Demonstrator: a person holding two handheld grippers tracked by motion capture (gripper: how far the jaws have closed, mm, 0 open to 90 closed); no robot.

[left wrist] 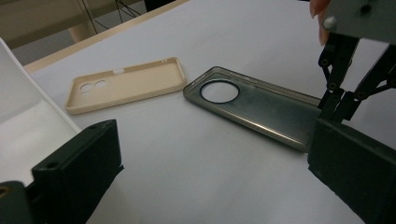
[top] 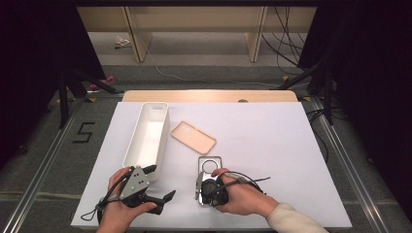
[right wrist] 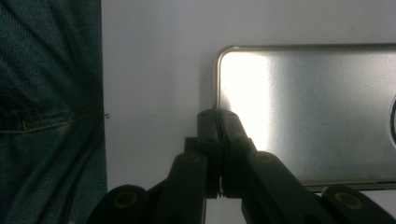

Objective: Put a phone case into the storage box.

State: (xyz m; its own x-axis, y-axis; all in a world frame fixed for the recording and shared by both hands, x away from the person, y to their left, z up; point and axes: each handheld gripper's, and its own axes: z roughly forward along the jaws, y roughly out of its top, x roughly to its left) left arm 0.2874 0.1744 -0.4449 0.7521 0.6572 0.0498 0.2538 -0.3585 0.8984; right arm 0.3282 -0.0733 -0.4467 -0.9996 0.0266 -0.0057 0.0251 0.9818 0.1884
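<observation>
1. Jaws of the right claw (right wrist: 218, 116) are pressed together on the near short rim of the grey translucent phone case (left wrist: 254, 105), pinching its edge.
2. That case lies flat on the white tabletop (top: 272, 145) (camera ring toward the far end), just beside the beige phone case (top: 193, 137), the two apart.
3. Left claw (top: 163, 182) rests near the tabletop's front edge with its jaws spread wide, nothing between them.
4. Beside the beige case stands a long white bin (top: 148, 133), its near end close to the left claw.
5. Denim shows past the tabletop edge in the right gripper view.
</observation>
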